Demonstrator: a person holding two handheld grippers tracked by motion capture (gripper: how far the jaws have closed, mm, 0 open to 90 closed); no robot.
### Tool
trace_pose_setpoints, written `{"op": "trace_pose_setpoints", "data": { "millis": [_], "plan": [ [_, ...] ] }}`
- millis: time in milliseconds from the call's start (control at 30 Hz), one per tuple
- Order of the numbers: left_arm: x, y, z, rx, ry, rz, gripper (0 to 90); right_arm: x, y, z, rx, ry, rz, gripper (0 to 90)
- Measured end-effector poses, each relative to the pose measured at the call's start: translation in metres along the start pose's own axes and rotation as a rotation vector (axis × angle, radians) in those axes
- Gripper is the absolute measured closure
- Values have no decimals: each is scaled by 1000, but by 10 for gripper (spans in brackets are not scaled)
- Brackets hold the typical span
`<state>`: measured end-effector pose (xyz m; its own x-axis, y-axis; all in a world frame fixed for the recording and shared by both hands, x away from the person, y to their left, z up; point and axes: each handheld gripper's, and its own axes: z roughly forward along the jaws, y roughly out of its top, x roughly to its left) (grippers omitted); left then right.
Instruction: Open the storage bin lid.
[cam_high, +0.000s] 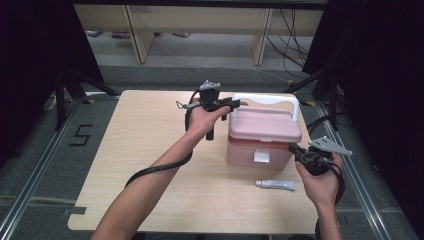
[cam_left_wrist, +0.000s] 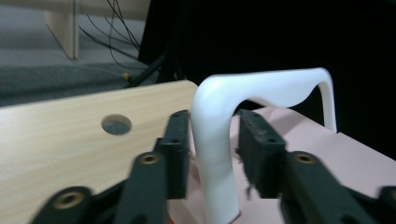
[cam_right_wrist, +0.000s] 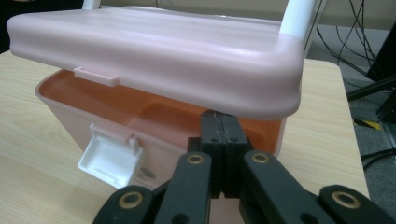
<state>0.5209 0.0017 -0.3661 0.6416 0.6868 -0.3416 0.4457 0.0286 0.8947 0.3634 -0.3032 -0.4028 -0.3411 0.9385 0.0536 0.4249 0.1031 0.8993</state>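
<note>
A pink storage box (cam_high: 260, 145) is sitting on the table, its lid (cam_right_wrist: 159, 51) lifting ajar, white handle (cam_left_wrist: 219, 140) standing upright.

black jaws, brass-coloured rivets, seemingly bare forearms (cam_high: 150, 180)

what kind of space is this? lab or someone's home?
Likely a lab recording bay, not a home: black curtains flank a bare wooden table, loose cables trail across the floor, and a taped "5" marks the station.

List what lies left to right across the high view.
Left gripper → pink box → tube → right gripper.
</note>
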Motion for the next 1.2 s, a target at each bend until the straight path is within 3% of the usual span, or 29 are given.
{"op": "trace_pose_setpoints", "data": {
  "millis": [33, 67, 200, 300, 333, 400, 433, 467, 500, 533, 567, 600, 633, 733, 833, 867, 900, 967, 1000, 1033, 1067, 1133, 1167, 1200],
  "plan": [
    [-1, 1, -4, -18, -7, 17, 537, -1, 1, 0, 5, -5, -25, 900],
    [-2, 2, -7, -28, -5, 28, 513, 1, 2, 0, 7, -5, -2, 900],
    [-9, 1, -32, -79, -11, 95, 510, 1, 6, 1, -9, -10, -20, 900],
    [-16, -4, -52, -103, -35, 142, 583, 0, 10, 1, -5, -17, -37, 900],
    [-19, -8, -58, -105, -48, 159, 617, 2, 11, 1, -4, -14, -18, 900],
    [-24, -15, -67, -94, -74, 197, 681, 1, 13, 3, -18, -24, -40, 900],
    [-25, -18, -69, -94, -83, 204, 720, 3, 14, 2, -13, -27, -11, 900],
    [-27, -22, -73, -93, -96, 216, 740, 1, 16, 3, -18, -29, -42, 900],
    [-29, -27, -76, -91, -110, 227, 758, 3, 16, 4, -22, -31, -21, 900],
    [-31, -33, -79, -87, -122, 237, 775, 2, 17, 3, -26, -37, -54, 900],
    [-32, -37, -81, -80, -127, 246, 794, 4, 18, 5, -45, -47, -28, 900],
    [-34, -44, -83, -70, -144, 256, 806, 3, 19, 5, -39, -43, -44, 900],
    [-35, -48, -84, -65, -153, 261, 817, 4, 21, 4, -29, -33, -25, 900],
    [-40, -62, -86, -42, -176, 284, 847, 2, 24, 5, -37, -45, -60, 900],
    [-43, -72, -85, -24, -187, 296, 874, 2, 27, 5, -41, -35, -57, 900],
    [-44, -74, -84, -20, -189, 301, 884, 4, 28, 5, -38, -47, -37, 900],
    [-45, -78, -83, -11, -189, 304, 890, 1, 28, 5, -48, -50, -67, 900],
    [-46, -82, -80, -1, -195, 311, 894, 3, 30, 4, -40, -47, -31, 900],
    [-48, -84, -79, 4, -199, 311, 895, 1, 30, 5, -50, -38, -50, 900],
    [-49, -86, -77, 3, -201, 312, 895, 3, 31, 5, -48, -49, -35, 900],
    [-50, -87, -76, 5, -203, 316, 896, 0, 31, 5, -57, -51, -62, 900],
    [-53, -91, -73, 3, -210, 336, 896, 2, 32, 5, -61, -59, -33, 900],
    [-55, -93, -71, 0, -222, 349, 896, 0, 32, 6, -74, -57, -62, 900],
    [-57, -95, -69, -2, -233, 366, 896, 1, 33, 5, -58, -54, -49, 900]
  ]
}}
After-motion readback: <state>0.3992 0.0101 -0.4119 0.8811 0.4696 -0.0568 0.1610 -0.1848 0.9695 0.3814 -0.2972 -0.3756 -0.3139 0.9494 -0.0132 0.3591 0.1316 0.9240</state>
